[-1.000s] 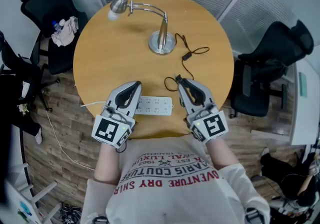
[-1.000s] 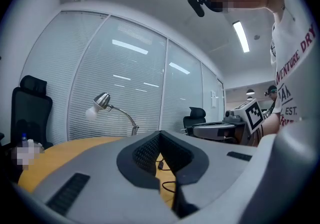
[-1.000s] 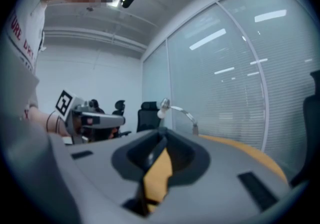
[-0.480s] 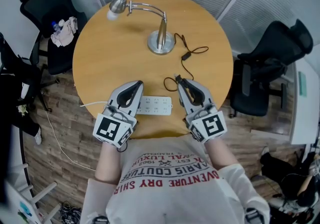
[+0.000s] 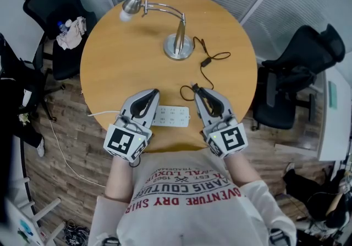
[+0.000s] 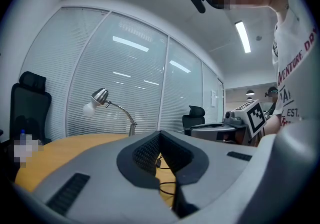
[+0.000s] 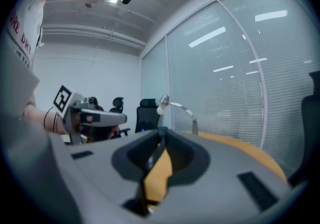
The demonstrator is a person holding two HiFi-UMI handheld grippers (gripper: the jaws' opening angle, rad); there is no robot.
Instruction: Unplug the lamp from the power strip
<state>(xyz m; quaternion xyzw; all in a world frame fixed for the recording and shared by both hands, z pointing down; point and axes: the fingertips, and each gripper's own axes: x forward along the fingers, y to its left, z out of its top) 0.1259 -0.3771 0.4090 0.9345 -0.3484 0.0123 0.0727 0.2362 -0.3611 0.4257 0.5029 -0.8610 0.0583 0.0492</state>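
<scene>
Right gripper [image 5: 194,87] has its jaws narrow and pinches the end of the black lamp cable [image 5: 207,61], just beyond the white power strip [image 5: 171,115]. This strip lies near the near edge of the round table [image 5: 121,69], between both grippers. Left gripper [image 5: 155,93] has its jaws together with nothing in them, at the strip's left end. The lamp [image 5: 179,41] stands near the far edge.

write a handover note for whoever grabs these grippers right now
Left gripper: jaws together, empty, at the left end of the power strip.
Right gripper: jaws nearly together at the near end of the black cord; grip unclear.
Lamp: upright, further back.
Done: nothing certain; the plug isn't visible.
Left: find the plug, pull it from the strip.
</scene>
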